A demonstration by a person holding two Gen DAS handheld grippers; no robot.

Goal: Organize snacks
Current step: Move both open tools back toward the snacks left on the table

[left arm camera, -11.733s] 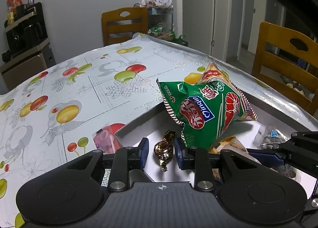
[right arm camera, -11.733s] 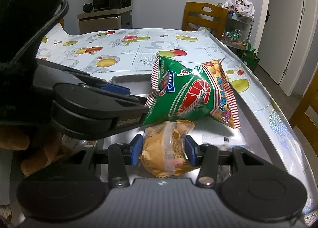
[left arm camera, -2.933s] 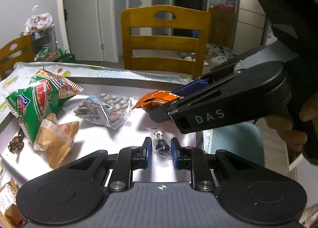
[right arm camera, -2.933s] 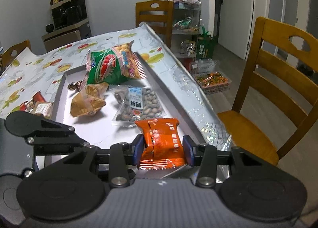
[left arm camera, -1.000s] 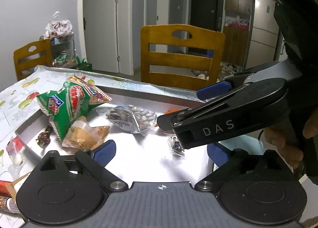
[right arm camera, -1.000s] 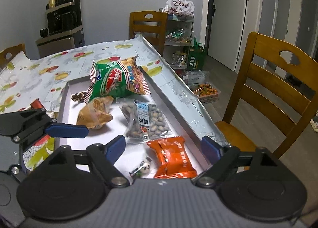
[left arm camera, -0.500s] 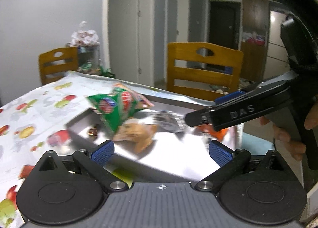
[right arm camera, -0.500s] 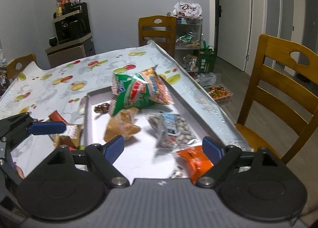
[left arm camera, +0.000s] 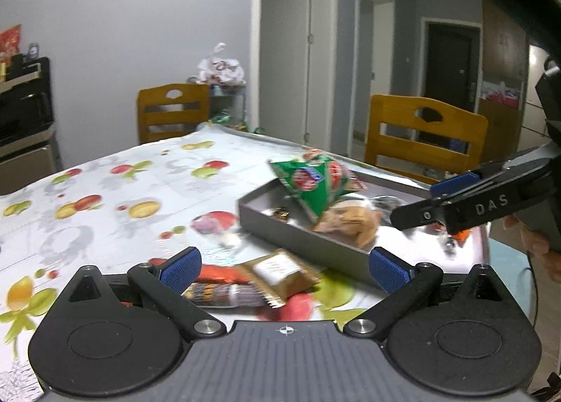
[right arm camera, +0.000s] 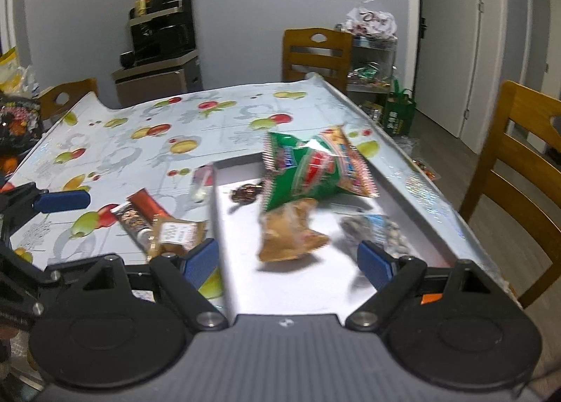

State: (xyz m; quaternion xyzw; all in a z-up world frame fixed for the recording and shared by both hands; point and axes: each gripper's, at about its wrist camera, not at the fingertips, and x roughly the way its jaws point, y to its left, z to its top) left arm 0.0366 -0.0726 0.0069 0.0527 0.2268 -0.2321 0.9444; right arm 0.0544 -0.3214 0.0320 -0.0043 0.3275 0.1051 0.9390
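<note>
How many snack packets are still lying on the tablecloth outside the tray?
3, maybe more hidden: a gold packet, a dark bar and a red packet, bunched left of the tray.

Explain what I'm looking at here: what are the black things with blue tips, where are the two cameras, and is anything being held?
A person holds a two-finger gripper in each hand; each picture comes from a camera on one gripper, looking along its blue-padded fingers. The left gripper and right gripper are both open and hold nothing. On the fruit-patterned tablecloth sits a grey tray with a green snack bag, a tan packet and a bag of nuts. A gold packet and a brown bar lie outside it.
</note>
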